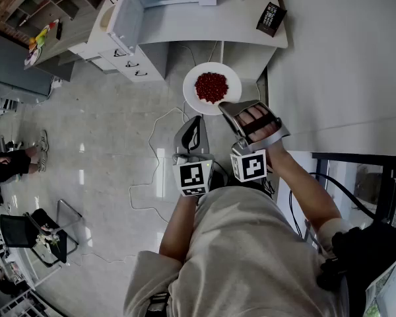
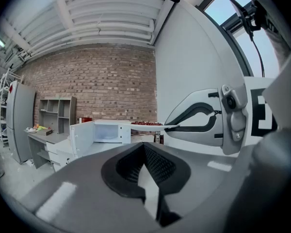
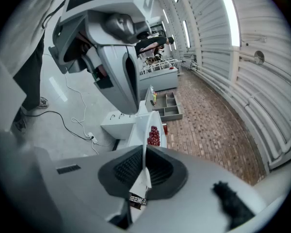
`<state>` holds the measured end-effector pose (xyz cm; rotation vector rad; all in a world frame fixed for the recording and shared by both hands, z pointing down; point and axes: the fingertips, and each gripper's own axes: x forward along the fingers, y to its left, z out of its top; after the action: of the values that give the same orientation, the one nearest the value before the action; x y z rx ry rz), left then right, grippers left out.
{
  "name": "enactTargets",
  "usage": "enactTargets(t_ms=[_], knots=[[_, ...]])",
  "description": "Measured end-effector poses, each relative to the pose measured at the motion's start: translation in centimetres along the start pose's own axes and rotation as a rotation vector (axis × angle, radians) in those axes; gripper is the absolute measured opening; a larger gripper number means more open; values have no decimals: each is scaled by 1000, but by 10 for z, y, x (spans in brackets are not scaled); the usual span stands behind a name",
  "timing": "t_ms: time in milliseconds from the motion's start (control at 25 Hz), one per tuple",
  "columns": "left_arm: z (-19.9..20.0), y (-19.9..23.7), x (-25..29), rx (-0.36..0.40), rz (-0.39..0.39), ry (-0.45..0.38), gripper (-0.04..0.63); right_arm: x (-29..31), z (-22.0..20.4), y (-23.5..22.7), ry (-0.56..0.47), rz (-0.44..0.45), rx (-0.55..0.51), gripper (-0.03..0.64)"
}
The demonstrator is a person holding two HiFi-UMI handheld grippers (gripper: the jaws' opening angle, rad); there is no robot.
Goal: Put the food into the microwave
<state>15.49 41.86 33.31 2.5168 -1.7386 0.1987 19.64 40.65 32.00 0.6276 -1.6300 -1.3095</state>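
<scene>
Floor lies open between my right claw point(image 1: 226, 105), clamped on the rim of the white plate point(image 1: 193, 92), and the microwave door point(image 1: 125, 16); red berries point(image 1: 211, 86) heaped mid-plate; left claw point(image 1: 197, 119) closed, empty.

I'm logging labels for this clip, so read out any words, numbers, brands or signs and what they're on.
Nothing here can be read.
Marker cubes on the left gripper and right gripper: square patterns only, no letters.
Dark device on the counter: markings too small to read.
</scene>
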Motion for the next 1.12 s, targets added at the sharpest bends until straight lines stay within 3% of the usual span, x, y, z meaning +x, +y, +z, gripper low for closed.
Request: enactTargets(t_ms=[480, 840, 1120], knots=[[-5, 25, 1, 4, -20, 22, 6, 23, 20, -2, 1, 7, 8, 18], [-22, 71, 1, -51, -44, 61, 6, 57, 40, 2, 38, 44, 18, 18], [-30, 101, 4, -45, -73, 88, 6, 76, 58, 10, 61, 79, 31, 18]])
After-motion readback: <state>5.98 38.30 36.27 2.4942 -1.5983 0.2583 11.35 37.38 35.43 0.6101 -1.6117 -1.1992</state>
